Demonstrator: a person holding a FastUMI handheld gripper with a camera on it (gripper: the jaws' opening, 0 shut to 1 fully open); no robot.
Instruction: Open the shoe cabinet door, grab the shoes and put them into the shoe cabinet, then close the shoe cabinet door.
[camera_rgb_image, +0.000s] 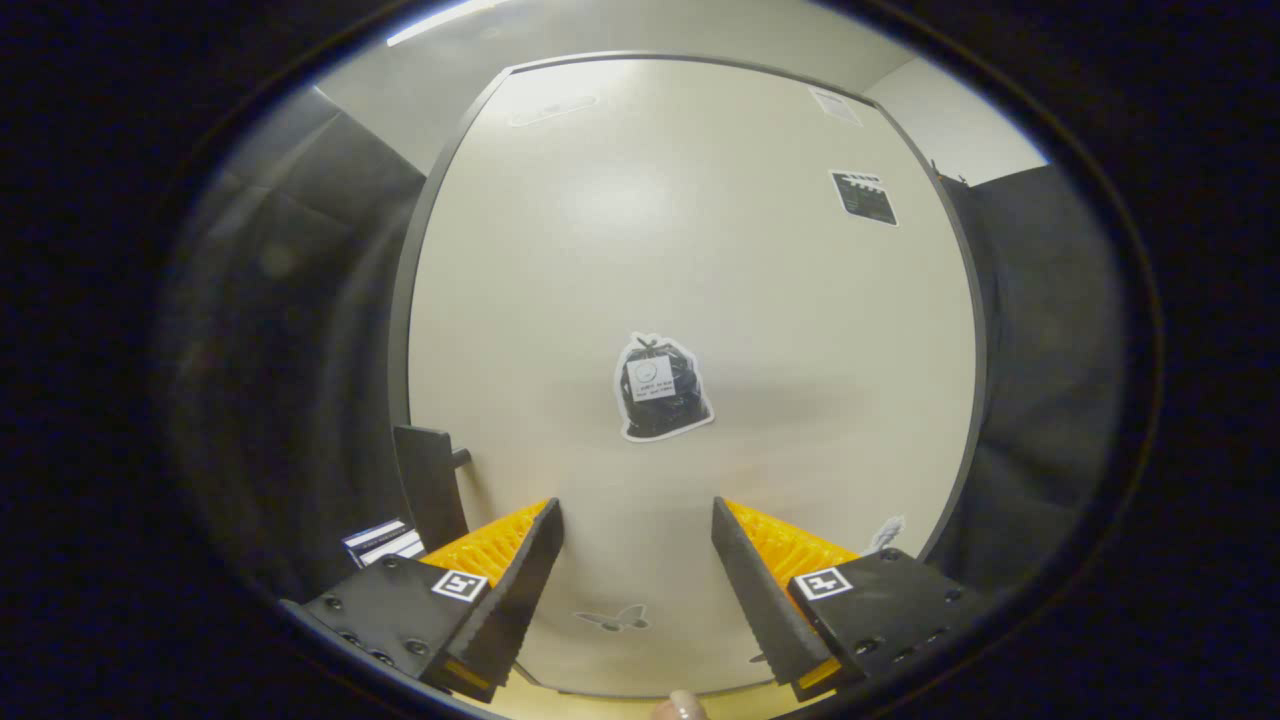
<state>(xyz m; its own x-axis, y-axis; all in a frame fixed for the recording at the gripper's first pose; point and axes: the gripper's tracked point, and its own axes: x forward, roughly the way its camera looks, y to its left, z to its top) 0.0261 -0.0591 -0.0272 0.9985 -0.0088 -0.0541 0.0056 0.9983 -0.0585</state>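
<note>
The shoe cabinet's pale door (690, 250) stands square in front of me, close up, with a dark rim around it. A dark handle (430, 485) sticks out at the door's left edge, just left of my left finger. My gripper (636, 505) is open, its fingers spread wide and pointing at the lower part of the door, with nothing between them. Beyond the fingers a sticker of a black bag (660, 390) sits on the middle of the door. I see no shoes.
Dark booth cloth (290, 330) hangs on both sides of the cabinet. A small striped white-and-dark object (385, 542) lies low beside the handle. A butterfly sticker (615, 618) and a black card sticker (864, 197) mark the door. A fingertip (682, 708) pokes in below.
</note>
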